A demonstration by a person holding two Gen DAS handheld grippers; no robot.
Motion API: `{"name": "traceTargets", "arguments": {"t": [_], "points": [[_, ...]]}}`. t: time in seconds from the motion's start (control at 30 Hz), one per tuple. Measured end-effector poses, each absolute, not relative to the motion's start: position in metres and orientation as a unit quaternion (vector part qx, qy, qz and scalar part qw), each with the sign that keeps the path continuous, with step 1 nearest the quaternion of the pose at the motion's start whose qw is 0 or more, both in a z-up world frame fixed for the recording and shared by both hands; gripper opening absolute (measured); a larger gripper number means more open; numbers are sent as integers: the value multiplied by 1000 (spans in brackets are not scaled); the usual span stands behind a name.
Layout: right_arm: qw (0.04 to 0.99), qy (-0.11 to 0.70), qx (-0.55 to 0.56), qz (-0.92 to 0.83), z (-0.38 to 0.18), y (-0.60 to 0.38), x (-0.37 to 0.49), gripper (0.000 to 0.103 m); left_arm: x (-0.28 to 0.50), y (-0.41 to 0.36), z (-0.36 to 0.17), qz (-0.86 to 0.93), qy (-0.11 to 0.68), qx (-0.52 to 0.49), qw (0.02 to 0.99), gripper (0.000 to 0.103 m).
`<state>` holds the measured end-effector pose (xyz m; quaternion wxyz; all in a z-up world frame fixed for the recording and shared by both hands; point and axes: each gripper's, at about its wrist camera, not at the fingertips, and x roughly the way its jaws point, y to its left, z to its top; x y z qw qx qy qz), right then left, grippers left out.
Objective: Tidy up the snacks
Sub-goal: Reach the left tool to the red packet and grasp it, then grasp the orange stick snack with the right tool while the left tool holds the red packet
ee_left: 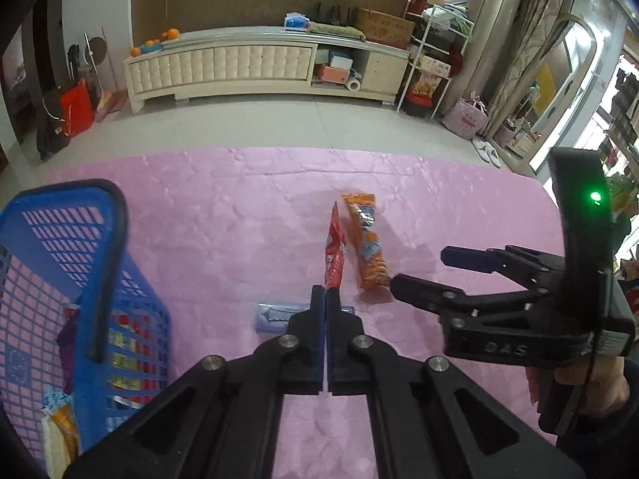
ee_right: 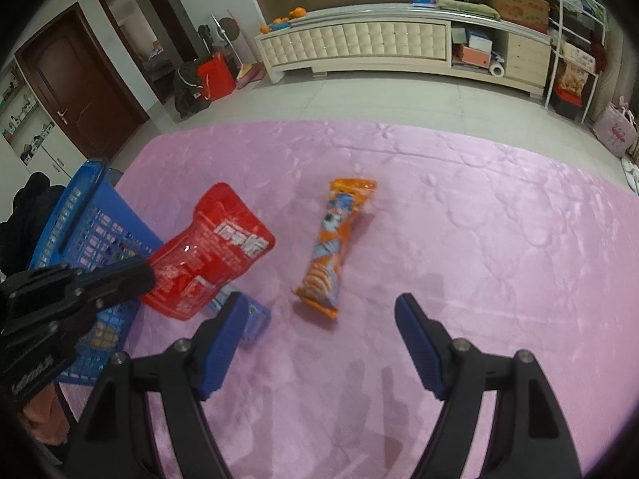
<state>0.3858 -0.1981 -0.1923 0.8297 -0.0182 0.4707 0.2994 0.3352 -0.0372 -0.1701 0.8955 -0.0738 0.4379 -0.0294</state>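
While my left tongs [ee_left: 324, 293] are pressed tight together in the left wrist view, they pinch the near edge of a red snack bag [ee_left: 334, 255], which I see edge-on as a thin strip rising away from the tips. Just right of it an orange biscuit pack [ee_left: 368, 245] lies flat on the pink tablecloth [ee_left: 223, 231], its length running near to far. A small blue packet [ee_left: 275, 317] lies crosswise on the cloth under my closed tips, partly hidden by them. At the left stands the blue basket [ee_left: 80, 247], with several packets inside. My right tongs [ee_left: 419, 271] come in from the right with their fingers spread, holding nothing, the lower finger's tip near the orange pack's near end.

From the right wrist view, my right tongs [ee_right: 321, 305] stand wide open over the cloth [ee_right: 479, 239], empty. The orange biscuit pack [ee_right: 331, 247] lies ahead between the fingers, a little tilted. At the left, my left tongs [ee_right: 143, 277] grip the red snack bag [ee_right: 211, 255], whose broad printed face shows here, lifted off the cloth beside the blue basket [ee_right: 80, 203]. The small blue packet [ee_right: 251, 317] peeks out behind my left finger [ee_right: 221, 339].
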Motion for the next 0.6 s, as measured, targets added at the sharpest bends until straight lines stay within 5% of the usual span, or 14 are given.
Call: {"name": "traceTargets", "arguments": {"t": [0.2, 0.4, 0.6], "points": [[830, 474, -29, 291, -201, -175, 401, 75, 337, -30, -170, -14, 432, -67, 899, 0], [822, 496, -57, 274, -226, -161, 409, 29, 338, -36, -170, -11, 433, -61, 899, 0], [826, 480, -61, 288, -215, -168, 389, 26, 333, -43, -166, -17, 431, -65, 900, 0]]}}
